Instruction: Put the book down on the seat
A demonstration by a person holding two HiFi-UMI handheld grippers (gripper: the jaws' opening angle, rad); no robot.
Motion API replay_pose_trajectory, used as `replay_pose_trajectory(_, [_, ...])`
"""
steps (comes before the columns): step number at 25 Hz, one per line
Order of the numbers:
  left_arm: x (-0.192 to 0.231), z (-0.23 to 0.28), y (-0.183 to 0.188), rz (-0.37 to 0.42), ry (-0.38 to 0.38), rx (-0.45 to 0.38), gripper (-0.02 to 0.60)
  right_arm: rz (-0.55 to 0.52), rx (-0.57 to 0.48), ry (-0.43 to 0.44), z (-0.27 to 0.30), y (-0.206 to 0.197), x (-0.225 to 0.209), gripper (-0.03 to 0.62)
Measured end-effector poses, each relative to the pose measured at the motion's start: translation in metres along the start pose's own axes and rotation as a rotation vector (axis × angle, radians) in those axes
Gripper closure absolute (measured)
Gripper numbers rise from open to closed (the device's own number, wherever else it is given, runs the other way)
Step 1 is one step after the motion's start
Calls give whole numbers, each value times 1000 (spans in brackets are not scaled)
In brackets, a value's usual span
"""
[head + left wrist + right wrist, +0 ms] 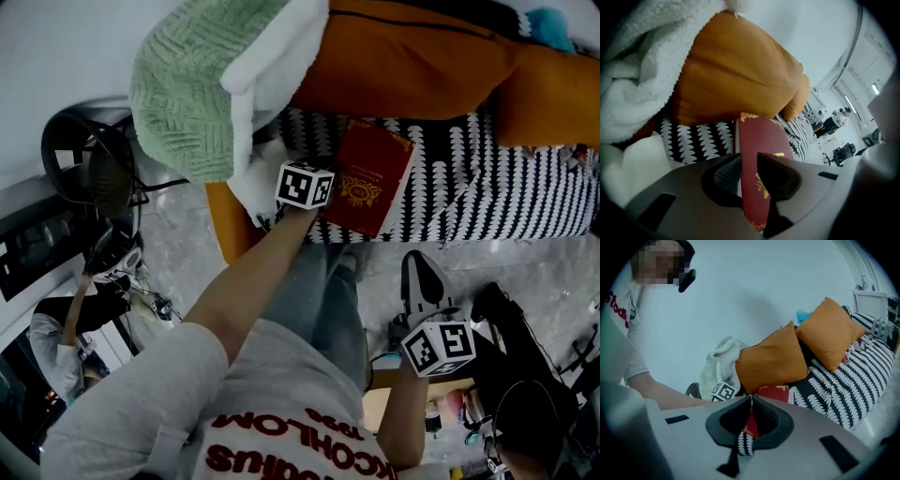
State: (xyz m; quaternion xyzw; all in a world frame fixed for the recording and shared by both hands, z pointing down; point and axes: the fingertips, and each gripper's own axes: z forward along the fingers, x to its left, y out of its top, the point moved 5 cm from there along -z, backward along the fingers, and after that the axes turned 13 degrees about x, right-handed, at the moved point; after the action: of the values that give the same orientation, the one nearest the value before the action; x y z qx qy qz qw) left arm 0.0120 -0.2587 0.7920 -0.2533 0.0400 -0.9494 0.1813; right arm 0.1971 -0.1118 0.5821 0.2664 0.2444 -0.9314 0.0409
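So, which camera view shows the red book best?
The head view: nearly the whole cover of the red book shows. The left gripper view shows it close but foreshortened; the right gripper view, only a small far part.

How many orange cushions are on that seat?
2. One orange cushion leans beside the white blanket, behind the red book; a second orange cushion stands to its right. The blanket may hide more.

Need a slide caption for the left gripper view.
Left gripper clamped on a red book, with an orange cushion and the black-and-white seat behind.
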Motion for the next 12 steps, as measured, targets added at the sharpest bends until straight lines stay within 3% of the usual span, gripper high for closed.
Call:
replay_pose_trajectory(3, [2, -7, -1, -28, 11, -23, 526, -8, -5, 0, -1, -1, -1, 566])
replay_pose_trajectory(8, [1, -17, 3, 24, 48, -56, 565, -24, -18, -4, -1, 7, 2, 566])
replay_pose_trajectory(12, [-14, -38, 13, 80, 43, -138, 566, -59, -38, -31, -5, 15, 5, 567])
